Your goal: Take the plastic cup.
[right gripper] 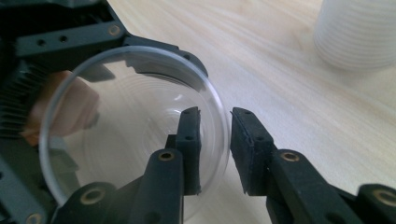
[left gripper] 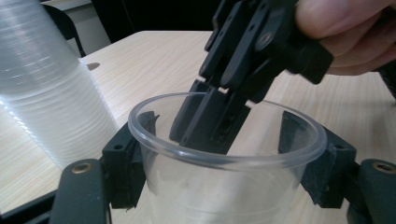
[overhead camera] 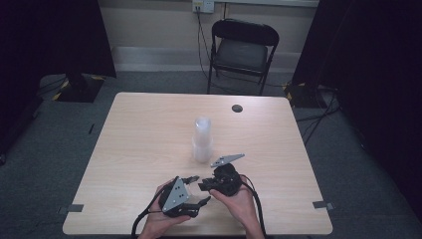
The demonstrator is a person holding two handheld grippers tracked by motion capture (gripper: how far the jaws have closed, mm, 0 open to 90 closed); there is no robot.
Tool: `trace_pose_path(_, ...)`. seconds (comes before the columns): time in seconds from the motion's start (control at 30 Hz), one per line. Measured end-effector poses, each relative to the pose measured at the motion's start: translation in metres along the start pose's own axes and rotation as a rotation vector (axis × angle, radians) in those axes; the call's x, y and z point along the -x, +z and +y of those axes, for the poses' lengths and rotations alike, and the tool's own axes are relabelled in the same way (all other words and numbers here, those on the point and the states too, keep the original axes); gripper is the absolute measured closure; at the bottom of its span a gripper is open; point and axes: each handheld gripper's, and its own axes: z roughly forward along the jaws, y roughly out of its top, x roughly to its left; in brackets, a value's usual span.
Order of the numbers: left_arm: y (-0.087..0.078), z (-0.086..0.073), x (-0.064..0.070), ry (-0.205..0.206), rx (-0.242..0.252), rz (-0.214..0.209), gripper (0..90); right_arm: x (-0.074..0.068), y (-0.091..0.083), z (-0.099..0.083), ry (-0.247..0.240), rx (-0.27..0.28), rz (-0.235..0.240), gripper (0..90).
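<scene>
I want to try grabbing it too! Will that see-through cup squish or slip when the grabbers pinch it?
The clear cup probably squishes easily, since its wall looks very thin. It may slip too, being smooth and shiny. The left gripper hugs its sides while the right gripper straddles its rim.

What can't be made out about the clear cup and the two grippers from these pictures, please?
- Clear cup: its base is cut off by the bottom edge of the left gripper view; in the high view the hands and grippers hide it.
- Right gripper: one finger sits inside the rim, one outside; whether they pinch the wall is unclear.
- Stack of cups: too blurred to count.
- Dark disc on the table: too small to identify.
</scene>
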Motion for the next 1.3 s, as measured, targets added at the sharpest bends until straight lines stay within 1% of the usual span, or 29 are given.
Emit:
trace_pose_path(0.03, 0.000, 0.000, -0.001, -0.008, 0.005, -0.001, 28.2, 0.000, -0.001, -0.001, 0.009, 0.013, 0.004, 71.6)
trace_pose_path(0.07, -0.001, -0.001, -0.001, -0.004, 0.001, -0.001, 28.3, 0.000, -0.002, -0.001, 0.011, 0.026, 0.006, 71.1)
trace_pose_path(0.17, -0.001, -0.001, -0.002, -0.014, 0.005, 0.007, 28.6, 0.001, -0.003, -0.003, 0.021, 0.055, 0.014, 70.1)
trace_pose_path(0.23, -0.001, -0.002, -0.003, -0.017, 0.000, 0.027, 28.6, 0.001, -0.004, -0.003, 0.018, 0.070, 0.018, 69.5)
trace_pose_path(0.3, -0.001, -0.002, -0.004, -0.026, 0.009, 0.028, 28.7, 0.002, -0.005, -0.004, 0.020, 0.084, 0.024, 68.7)
trace_pose_path(0.37, -0.003, -0.002, -0.006, -0.024, 0.008, 0.035, 28.6, 0.002, -0.006, -0.005, 0.022, 0.104, 0.029, 67.9)
trace_pose_path(0.43, -0.003, -0.003, -0.007, -0.041, 0.016, 0.030, 28.6, 0.003, -0.008, -0.006, 0.023, 0.122, 0.036, 67.5)
trace_pose_path(0.47, -0.003, -0.003, -0.008, -0.041, 0.013, 0.030, 28.6, 0.003, -0.008, -0.006, 0.023, 0.130, 0.040, 67.5)
trace_pose_path(0.5, -0.003, -0.003, -0.009, -0.049, 0.012, 0.041, 28.6, 0.003, -0.008, -0.006, 0.022, 0.134, 0.039, 67.5)
trace_pose_path(0.53, -0.003, -0.004, -0.010, -0.051, 0.015, 0.045, 28.6, 0.003, -0.009, -0.006, 0.023, 0.144, 0.038, 67.5)
trace_pose_path(0.57, -0.003, -0.004, -0.011, -0.062, 0.013, 0.046, 28.5, 0.003, -0.009, -0.006, 0.024, 0.151, 0.044, 67.4)
trace_pose_path(0.6, -0.004, -0.004, -0.013, -0.078, 0.005, 0.051, 28.6, 0.003, -0.008, -0.007, 0.031, 0.160, 0.048, 66.9)
trace_pose_path(0.63, -0.004, -0.004, -0.014, -0.086, -0.002, 0.062, 28.6, 0.003, -0.008, -0.007, 0.033, 0.169, 0.051, 66.9)
trace_pose_path(0.73, -0.005, -0.005, -0.018, -0.108, -0.004, 0.061, 28.9, 0.003, -0.008, -0.008, 0.026, 0.195, 0.058, 66.4)
trace_pose_path(0.8, -0.006, -0.005, -0.019, -0.108, -0.005, 0.075, 28.9, 0.002, -0.009, -0.008, 0.026, 0.211, 0.058, 66.4)
trace_pose_path(0.9, -0.007, -0.005, -0.022, -0.122, -0.003, 0.078, 28.9, 0.000, -0.010, -0.009, 0.014, 0.230, 0.055, 66.4)
trace_pose_path(1.0, -0.008, -0.006, -0.025, -0.135, 0.001, 0.083, 28.9, 0.000, -0.013, -0.009, 0.011, 0.255, 0.059, 66.4)
trace_pose_path(1.03, -0.008, -0.006, -0.025, -0.135, 0.001, 0.083, 29.0, 0.000, -0.013, -0.009, 0.011, 0.255, 0.059, 66.4)
trace_pose_path(1.07, -0.008, -0.006, -0.026, -0.144, 0.004, 0.087, 29.0, 0.000, -0.015, -0.009, 0.009, 0.270, 0.058, 66.5)
trace_pose_path(1.2, -0.010, -0.006, -0.029, -0.155, 0.007, 0.094, 29.2, 0.000, -0.017, -0.009, 0.008, 0.288, 0.056, 67.2)
trace_pose_path(1.23, -0.013, -0.005, -0.031, -0.160, 0.012, 0.103, 29.1, 0.000, -0.020, -0.010, 0.006, 0.301, 0.054, 67.4)
trace_pose_path(1.3, -0.015, -0.005, -0.033, -0.166, 0.019, 0.107, 29.1, 0.000, -0.021, -0.011, 0.003, 0.307, 0.051, 67.4)
